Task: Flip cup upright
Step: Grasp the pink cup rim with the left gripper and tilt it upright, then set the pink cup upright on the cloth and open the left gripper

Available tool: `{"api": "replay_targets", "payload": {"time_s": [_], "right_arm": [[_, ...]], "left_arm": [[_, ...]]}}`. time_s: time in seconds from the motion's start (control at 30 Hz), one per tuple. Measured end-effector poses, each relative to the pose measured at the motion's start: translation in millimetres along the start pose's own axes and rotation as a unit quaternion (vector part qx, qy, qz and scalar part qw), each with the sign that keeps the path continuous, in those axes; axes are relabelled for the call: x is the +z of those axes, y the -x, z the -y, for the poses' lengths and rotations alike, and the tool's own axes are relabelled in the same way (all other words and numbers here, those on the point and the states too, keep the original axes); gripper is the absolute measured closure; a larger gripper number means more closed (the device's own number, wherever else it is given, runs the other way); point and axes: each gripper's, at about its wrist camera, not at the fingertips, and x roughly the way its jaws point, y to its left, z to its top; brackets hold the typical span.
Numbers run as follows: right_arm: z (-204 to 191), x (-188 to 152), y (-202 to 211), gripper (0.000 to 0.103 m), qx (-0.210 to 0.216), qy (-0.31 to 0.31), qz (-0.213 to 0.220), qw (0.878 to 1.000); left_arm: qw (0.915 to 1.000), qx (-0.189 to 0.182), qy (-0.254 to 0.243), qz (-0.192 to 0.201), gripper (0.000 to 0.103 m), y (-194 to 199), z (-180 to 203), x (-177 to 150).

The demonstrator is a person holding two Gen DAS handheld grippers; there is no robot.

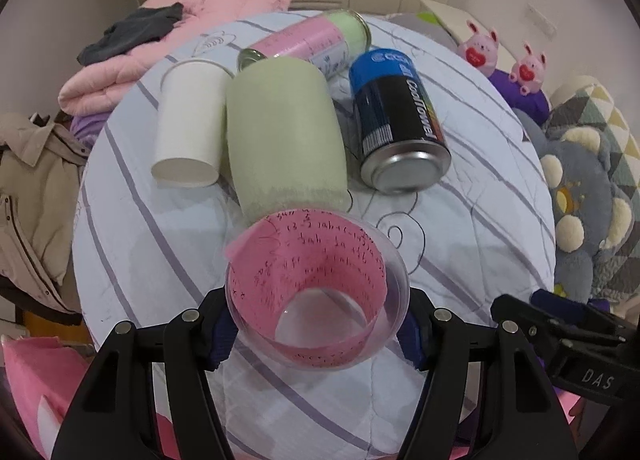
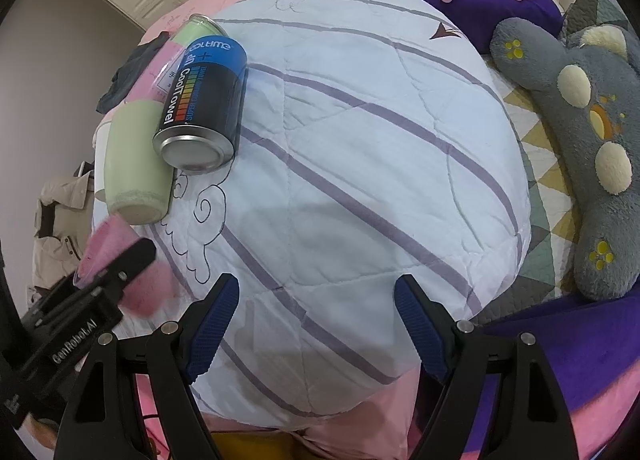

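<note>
Cup, pink-lined, is being clamped mouth-up between the left gripper fingers above the quilt; a green roll is lying just beyond. Only the right view is showing the right gripper spread apart, unloaded

1. My work surface: white quilt with purple stripes, spread over the bed.
2. Lying on it on their sides: white paper cup, green cup, blue-black can, all close together.
3. Behind them: pink-and-green jar, also on its side.
</note>
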Motion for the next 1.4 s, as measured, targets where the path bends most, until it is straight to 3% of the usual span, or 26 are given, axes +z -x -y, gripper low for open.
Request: {"api": "replay_targets", "payload": {"time_s": [0.27, 0.37, 0.57, 0.7, 1.07, 1.4], "right_arm": [[4.2, 0.0, 2.0, 0.022, -0.004, -0.008, 0.002, 1.0], [5.3, -0.9, 1.3, 0.022, -0.006, -0.007, -0.001, 1.0], [5.0, -1.3, 0.5, 0.022, -0.007, -0.007, -0.003, 1.0], [3.5, -2.8, 0.8, 0.022, -0.008, -0.005, -0.005, 1.0], [-3.2, -9.8, 4.2, 0.022, -0.005, 0.004, -0.006, 1.0], [-9.0, -23.9, 17.1, 0.022, -0.009, 0.012, 0.005, 1.0]], "left_arm": [[1.0, 0.001, -0.001, 0.003, 0.037, -3.3, 2.1, -0.6], [0.9998, 0.006, -0.014, 0.008, 0.028, -2.6, 5.9, -4.9], [0.999, 0.019, -0.035, 0.02, 0.024, 2.7, 14.0, -8.1], [0.998, 0.035, -0.047, 0.023, 0.024, 3.6, 16.8, -10.6], [0.9982, 0.025, -0.051, 0.016, 0.024, 5.5, 14.9, -14.8], [0.9975, 0.021, -0.058, 0.035, 0.022, 23.7, 15.3, -29.6]]}}
